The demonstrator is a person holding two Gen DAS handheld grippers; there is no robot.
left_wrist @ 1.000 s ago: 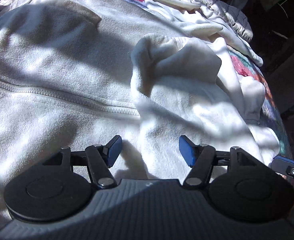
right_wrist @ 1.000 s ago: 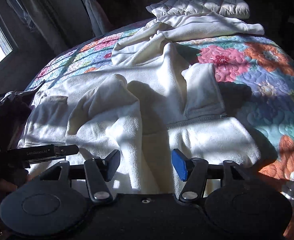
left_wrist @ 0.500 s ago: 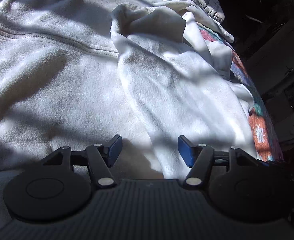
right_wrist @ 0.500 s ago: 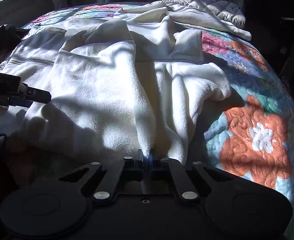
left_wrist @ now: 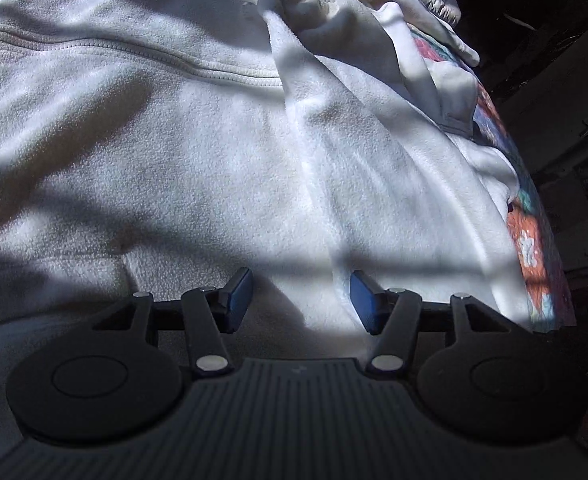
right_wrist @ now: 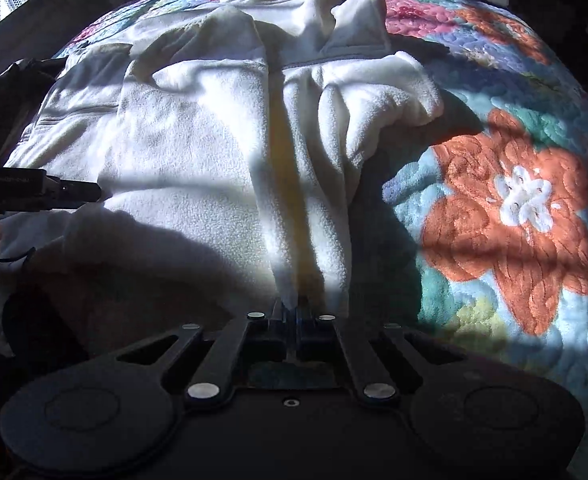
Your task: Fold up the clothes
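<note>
White fleece garment point(right_wrist: 197, 152) lies spread on the quilted bed point(right_wrist: 506, 216); right gripper point(right_wrist: 297, 316) has its fingers pinched tight on the near hem, left gripper point(left_wrist: 301, 304) sits half-wide over the fleece, gripping nothing. Looks like the grab-the-hem step; next likely needs the left to pinch its own hem spot so both can lift and fold away.
</note>
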